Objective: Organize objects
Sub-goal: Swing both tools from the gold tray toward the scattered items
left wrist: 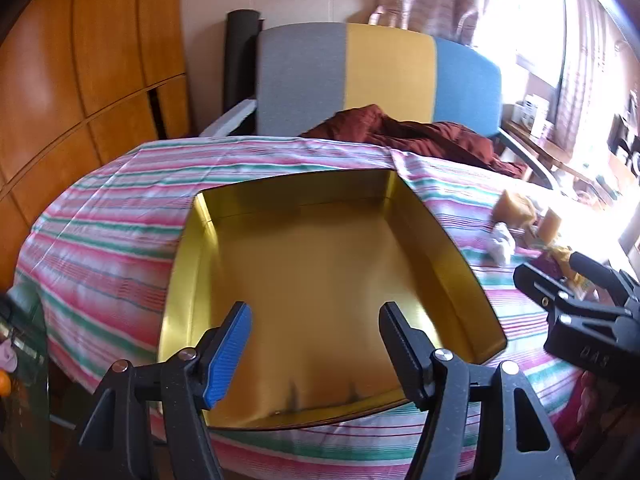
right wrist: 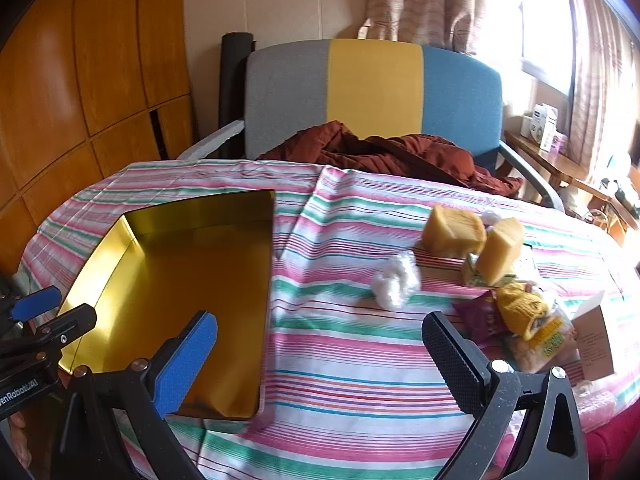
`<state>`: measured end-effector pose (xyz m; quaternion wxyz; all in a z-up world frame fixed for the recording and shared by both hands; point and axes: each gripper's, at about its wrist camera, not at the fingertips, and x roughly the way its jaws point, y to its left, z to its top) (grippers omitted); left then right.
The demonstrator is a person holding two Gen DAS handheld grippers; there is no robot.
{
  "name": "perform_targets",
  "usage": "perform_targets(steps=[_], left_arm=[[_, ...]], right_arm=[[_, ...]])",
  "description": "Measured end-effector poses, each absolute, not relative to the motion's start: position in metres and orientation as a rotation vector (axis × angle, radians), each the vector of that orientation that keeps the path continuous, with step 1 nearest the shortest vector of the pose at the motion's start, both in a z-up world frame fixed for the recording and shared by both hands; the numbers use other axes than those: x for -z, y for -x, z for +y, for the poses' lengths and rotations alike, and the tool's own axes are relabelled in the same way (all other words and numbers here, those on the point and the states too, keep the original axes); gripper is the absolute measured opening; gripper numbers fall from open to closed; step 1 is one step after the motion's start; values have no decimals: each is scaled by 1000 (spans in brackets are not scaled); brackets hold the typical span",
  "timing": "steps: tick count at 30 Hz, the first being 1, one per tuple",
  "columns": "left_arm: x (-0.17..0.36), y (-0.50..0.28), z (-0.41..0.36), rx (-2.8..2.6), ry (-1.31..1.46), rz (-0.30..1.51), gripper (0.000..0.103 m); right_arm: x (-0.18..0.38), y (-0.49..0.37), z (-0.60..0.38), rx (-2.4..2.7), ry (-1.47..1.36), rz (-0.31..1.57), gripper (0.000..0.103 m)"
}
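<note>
An empty gold tin box (left wrist: 320, 280) sits on the striped cloth; it lies at the left in the right wrist view (right wrist: 180, 300). My left gripper (left wrist: 316, 344) hangs open over the box's near end, holding nothing. My right gripper (right wrist: 320, 356) is open above bare cloth, between the box and a cluster of items at the right. That cluster has two tan blocks (right wrist: 452, 232), (right wrist: 500, 250), a white crumpled wrapper (right wrist: 394, 280), a yellow knit item (right wrist: 520, 308), a yellow-labelled snack bag (right wrist: 540, 344) and a brown carton (right wrist: 596, 340). The left wrist view shows the blocks (left wrist: 514, 206) blurred in glare.
A striped cloth (right wrist: 352, 380) covers the table. Behind it stands a chair (right wrist: 372, 92) with a grey, yellow and blue back and a dark red garment (right wrist: 380, 152) on its seat. Wooden panels (right wrist: 80, 80) line the left wall. A side shelf (right wrist: 560, 160) stands by the bright window.
</note>
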<state>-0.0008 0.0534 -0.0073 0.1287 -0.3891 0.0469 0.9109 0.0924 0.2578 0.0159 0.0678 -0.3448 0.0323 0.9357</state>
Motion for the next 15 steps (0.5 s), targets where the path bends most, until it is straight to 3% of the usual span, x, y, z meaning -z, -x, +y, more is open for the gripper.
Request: perform_targets(steps=[15], left_arm=[[7, 0, 115, -2453, 1099, 219, 72]], right_arm=[[-32, -129, 371, -2582, 964, 193, 103]])
